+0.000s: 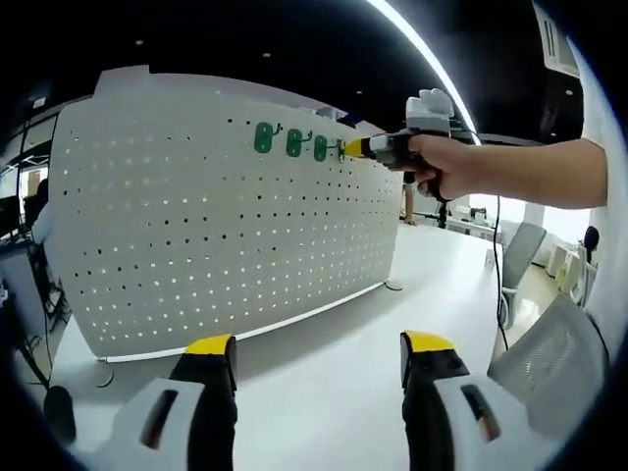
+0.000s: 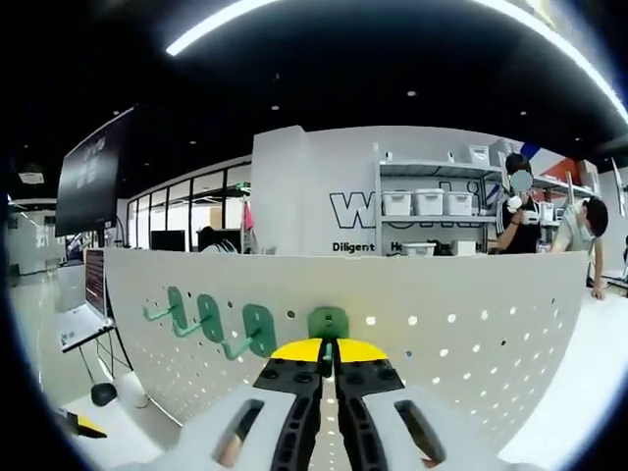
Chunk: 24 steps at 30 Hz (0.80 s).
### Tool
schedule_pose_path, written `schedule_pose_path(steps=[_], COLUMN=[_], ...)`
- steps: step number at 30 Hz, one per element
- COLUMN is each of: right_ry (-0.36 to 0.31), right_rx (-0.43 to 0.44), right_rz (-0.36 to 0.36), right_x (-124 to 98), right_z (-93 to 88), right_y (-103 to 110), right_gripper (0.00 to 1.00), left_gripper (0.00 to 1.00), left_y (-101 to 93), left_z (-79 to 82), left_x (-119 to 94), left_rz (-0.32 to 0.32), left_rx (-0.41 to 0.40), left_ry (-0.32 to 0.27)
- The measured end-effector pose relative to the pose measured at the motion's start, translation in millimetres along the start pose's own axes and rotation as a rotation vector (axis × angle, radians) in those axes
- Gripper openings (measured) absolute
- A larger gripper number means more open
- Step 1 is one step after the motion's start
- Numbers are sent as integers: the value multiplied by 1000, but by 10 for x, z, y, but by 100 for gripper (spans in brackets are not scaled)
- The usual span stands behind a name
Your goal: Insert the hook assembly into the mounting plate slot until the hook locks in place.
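R gripper (image 2: 329,355) — jaws pinched shut on a green hook (image 2: 328,321), pressed against the top rows of the white pegboard (image 2: 471,334). Three more green hooks (image 2: 211,316) hang in a row beside it. L gripper (image 1: 319,358) wide open w/ nothing between jaws — low over the white table (image 1: 373,343).

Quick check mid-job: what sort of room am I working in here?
Likely an open office or lab workspace: a white pegboard stands on a white table, office chairs beside it, and shelving with storage bins along the back wall.
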State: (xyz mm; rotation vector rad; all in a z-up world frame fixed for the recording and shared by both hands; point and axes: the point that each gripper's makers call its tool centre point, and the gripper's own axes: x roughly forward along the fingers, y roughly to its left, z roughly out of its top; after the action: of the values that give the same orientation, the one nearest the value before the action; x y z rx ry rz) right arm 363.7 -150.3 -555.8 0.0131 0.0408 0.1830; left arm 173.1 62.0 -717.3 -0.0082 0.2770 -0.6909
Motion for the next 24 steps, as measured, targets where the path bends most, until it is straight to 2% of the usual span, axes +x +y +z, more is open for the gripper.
schedule_pose_path(steps=[11,24], right_ry=[2,0], right_rx=[-12,-15], right_rz=[-102,-82], right_x=[23,9], right_z=[-35,-37], right_y=[-4,-13], right_gripper=[2,2], left_gripper=[69,68], left_y=[11,10], left_z=[7,15], left_x=[-12,-23], left_rz=[-1,1], left_rx=[-7,-10], left_ry=[-6,-10])
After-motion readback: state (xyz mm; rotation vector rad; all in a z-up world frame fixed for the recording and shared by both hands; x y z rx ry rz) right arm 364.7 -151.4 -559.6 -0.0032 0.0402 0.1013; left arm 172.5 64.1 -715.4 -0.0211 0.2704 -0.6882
